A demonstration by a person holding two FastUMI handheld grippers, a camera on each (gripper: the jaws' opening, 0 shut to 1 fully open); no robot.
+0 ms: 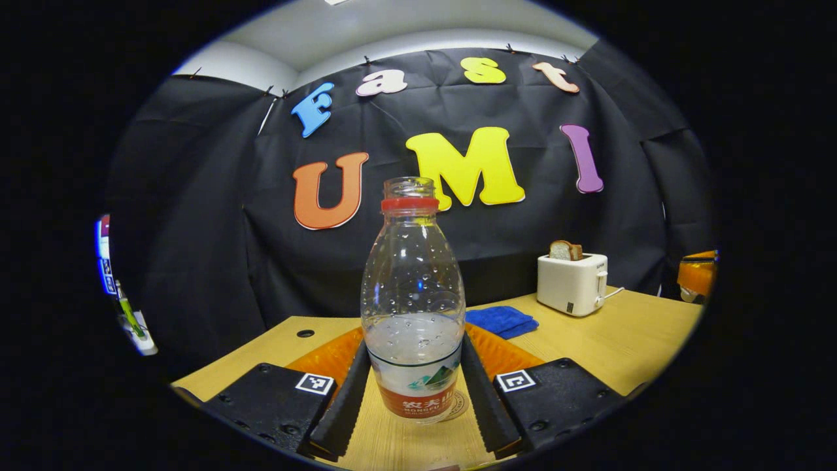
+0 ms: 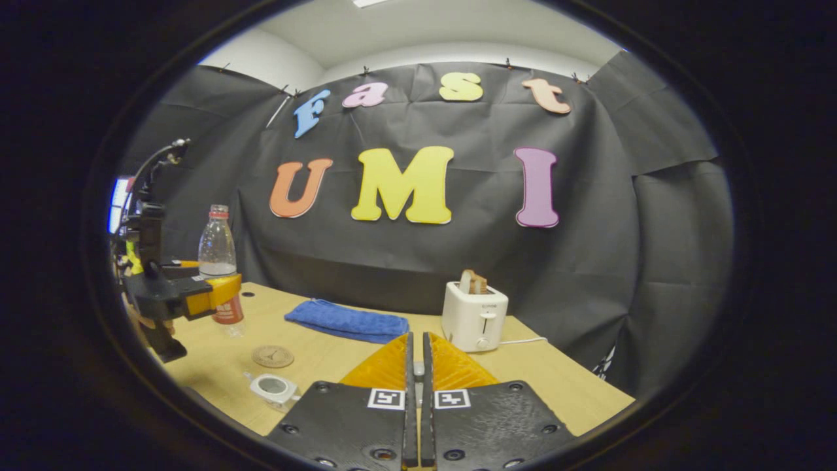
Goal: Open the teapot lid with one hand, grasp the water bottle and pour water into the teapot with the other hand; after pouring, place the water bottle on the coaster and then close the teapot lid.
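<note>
Standing upright, uncapped water bottle (image 1: pixel 413 307) part full, left gripper (image 1: pixel 413 399) jaws clamped on it, right gripper (image 2: pixel 416 392) jaws together.

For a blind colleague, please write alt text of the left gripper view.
The left tongs grip an uncapped, partly filled water bottle upright over a wooden table. Behind it lie a blue cloth and a white toaster holding bread.
</note>
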